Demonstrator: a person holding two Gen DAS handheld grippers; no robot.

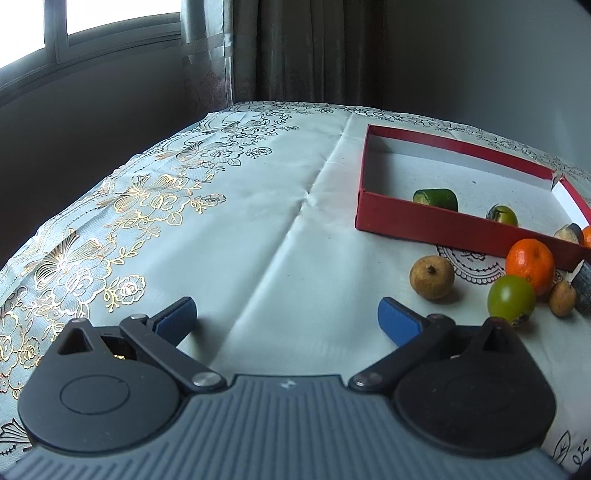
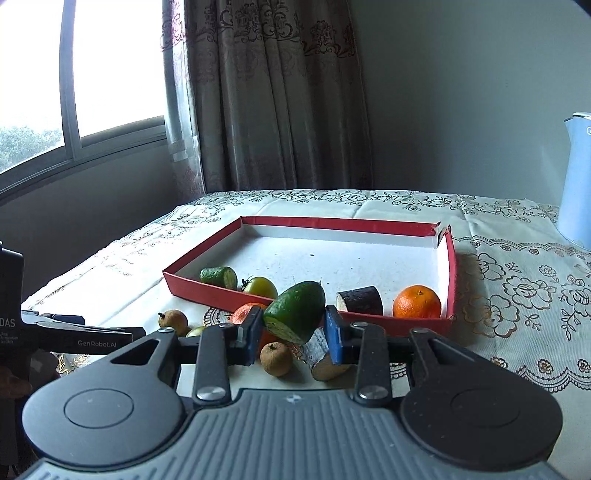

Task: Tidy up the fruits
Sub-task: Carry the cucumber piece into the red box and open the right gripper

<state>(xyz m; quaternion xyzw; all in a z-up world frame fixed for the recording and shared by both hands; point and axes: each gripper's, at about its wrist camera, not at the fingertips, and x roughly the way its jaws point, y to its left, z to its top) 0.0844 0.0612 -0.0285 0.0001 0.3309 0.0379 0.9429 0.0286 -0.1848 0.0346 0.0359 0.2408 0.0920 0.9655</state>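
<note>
Above tablecloth (image 1: 258, 221), right gripper (image 2: 294, 329) clamps cucumber piece (image 2: 295, 310); left gripper (image 1: 286, 314) gapes.

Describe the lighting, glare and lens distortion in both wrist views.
Left wrist view: the window is blown out white, the gold print on the tablecloth glints, the table edge bows from the fisheye, and the open left gripper looks sharp. Right wrist view: the window is overexposed, the wall is dim, and the right gripper holds the cucumber piece in focus before the red tray.
</note>
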